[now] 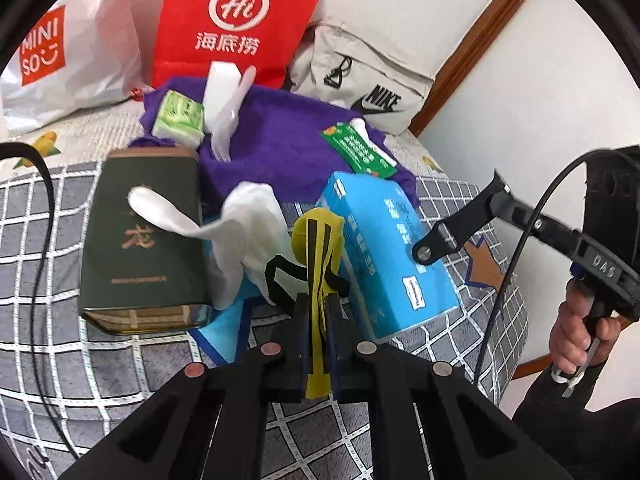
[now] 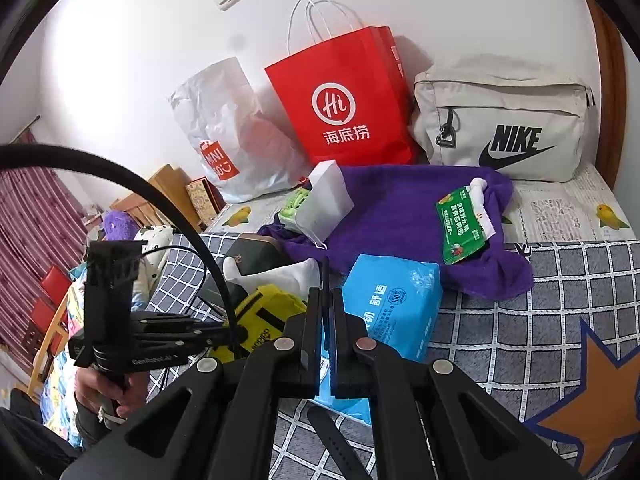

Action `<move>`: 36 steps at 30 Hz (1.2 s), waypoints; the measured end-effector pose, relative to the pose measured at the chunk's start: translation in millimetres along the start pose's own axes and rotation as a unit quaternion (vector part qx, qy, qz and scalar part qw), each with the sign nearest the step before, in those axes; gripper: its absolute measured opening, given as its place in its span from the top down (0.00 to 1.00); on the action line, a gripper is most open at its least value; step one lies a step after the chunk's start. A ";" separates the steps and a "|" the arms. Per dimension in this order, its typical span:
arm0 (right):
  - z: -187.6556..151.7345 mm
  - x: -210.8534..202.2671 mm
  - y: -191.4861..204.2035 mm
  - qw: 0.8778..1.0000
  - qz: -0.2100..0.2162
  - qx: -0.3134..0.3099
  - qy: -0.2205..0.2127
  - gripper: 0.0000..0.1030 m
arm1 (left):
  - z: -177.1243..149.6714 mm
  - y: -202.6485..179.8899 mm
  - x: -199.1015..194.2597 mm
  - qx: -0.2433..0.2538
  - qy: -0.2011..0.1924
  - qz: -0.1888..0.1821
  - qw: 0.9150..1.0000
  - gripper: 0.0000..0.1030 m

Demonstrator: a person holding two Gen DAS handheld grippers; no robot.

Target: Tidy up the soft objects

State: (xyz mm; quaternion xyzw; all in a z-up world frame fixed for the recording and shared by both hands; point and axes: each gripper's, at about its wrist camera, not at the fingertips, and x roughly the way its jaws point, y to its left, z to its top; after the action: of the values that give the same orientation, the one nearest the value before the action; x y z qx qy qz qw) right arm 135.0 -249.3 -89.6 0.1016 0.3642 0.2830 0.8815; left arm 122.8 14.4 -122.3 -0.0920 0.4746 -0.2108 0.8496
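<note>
Step in hand: you are lifting the yellow sock [image 1: 318, 236] off the checked blanket [image 1: 120, 360].
Left gripper [image 1: 318, 304]: pinching the sock, beside the blue tissue pack [image 1: 384, 248].
Right gripper [image 2: 325, 312]: pressed together, seemingly empty.
Next move: probably carry it clear of the white cloth [image 1: 248, 220] and sort it.

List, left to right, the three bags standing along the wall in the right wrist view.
Miniso bag → red bag → Nike bag.
</note>
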 end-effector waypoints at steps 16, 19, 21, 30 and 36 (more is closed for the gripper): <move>2.5 3.8 1.7 1.000 0.000 -0.006 0.002 0.97 | 2.0 -4.2 7.3 0.030 0.024 0.005 0.999 0.92; 2.7 5.3 1.6 1.000 -0.001 -0.007 0.005 0.97 | -0.4 -5.9 15.1 0.036 0.039 0.003 0.999 0.92; 2.7 6.3 1.6 1.000 0.000 -0.007 0.006 0.97 | -1.2 -7.2 19.7 0.040 0.045 0.008 0.998 0.89; 1.9 8.0 3.8 1.000 0.000 -0.009 0.009 0.97 | -3.7 -11.6 37.9 0.041 0.057 0.009 0.997 0.90; 5.5 5.4 -1.4 1.000 -0.003 -0.004 0.003 0.97 | 2.0 -6.2 16.3 0.036 0.034 0.004 0.999 0.90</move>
State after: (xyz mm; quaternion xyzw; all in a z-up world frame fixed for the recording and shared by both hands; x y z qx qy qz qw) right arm 142.5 -247.2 -89.4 0.0961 0.3657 0.2825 0.8816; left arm 130.3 1.5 -131.6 -0.0526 0.4961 -0.2273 0.8363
